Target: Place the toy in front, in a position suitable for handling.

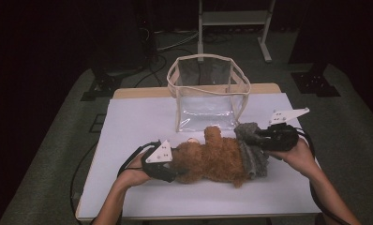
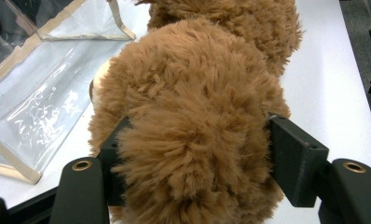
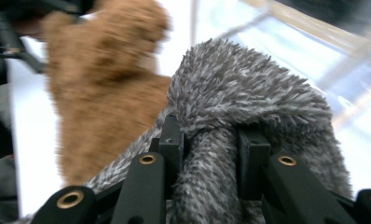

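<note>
My white table point(image 1: 142, 117) stands in a dark room. One brown teddy bear point(image 1: 212, 159) lies mid-table, long axis 9 to 3 o'clock. My left gripper point(image 1: 175, 161) clamps its furry end at 9; my right gripper point(image 1: 257, 137) pinches its one grey garment point(image 1: 252, 154). One clear bag point(image 1: 208, 91) stands at 12.

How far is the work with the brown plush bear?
Done: both grippers grip. In hand: the left gripper clamps the brown plush bear; the right gripper pinches its grey fuzzy garment. Left: the bear is outside the clear plastic bag.
</note>
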`<state>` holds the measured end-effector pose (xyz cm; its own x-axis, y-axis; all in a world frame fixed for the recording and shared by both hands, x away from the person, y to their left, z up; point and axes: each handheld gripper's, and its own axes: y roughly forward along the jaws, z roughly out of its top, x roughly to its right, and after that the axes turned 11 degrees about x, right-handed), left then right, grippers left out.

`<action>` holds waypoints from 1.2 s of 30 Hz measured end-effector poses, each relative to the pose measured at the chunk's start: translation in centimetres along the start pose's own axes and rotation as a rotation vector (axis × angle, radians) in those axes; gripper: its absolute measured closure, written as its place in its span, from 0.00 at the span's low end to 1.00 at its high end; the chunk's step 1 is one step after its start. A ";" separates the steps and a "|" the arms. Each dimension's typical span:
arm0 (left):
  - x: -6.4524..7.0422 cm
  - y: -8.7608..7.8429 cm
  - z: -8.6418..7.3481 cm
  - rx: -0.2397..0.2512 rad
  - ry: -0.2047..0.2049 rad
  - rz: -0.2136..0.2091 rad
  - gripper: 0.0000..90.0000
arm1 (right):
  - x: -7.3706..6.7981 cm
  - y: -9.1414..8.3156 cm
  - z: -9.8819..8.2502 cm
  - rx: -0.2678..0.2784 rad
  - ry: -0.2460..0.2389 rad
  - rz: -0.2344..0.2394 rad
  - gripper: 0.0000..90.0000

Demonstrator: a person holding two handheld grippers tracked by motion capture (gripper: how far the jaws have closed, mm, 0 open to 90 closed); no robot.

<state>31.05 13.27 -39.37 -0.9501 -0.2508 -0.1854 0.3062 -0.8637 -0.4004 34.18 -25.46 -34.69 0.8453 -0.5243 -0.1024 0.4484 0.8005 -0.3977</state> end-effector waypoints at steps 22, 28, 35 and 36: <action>0.1 1.7 1.1 0.028 -0.019 0.005 0.40 | -6.8 4.2 6.7 0.004 -0.205 0.150 0.75; 0.1 1.6 0.5 0.022 -0.010 0.000 0.40 | -6.1 9.3 4.8 -0.176 -0.266 0.117 0.75; -0.4 1.5 0.3 0.025 -0.020 0.020 0.31 | -3.6 7.1 2.8 -0.151 -0.142 0.106 0.76; -0.5 1.4 0.2 0.017 -0.028 0.028 0.28 | -3.6 6.9 2.7 -0.150 -0.137 0.099 0.76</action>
<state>31.97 12.10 -39.63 -0.9425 -0.2870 -0.1711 0.3318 -0.8636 -0.3797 35.00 -17.30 -34.59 0.9194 -0.3923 -0.0267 0.3214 0.7889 -0.5237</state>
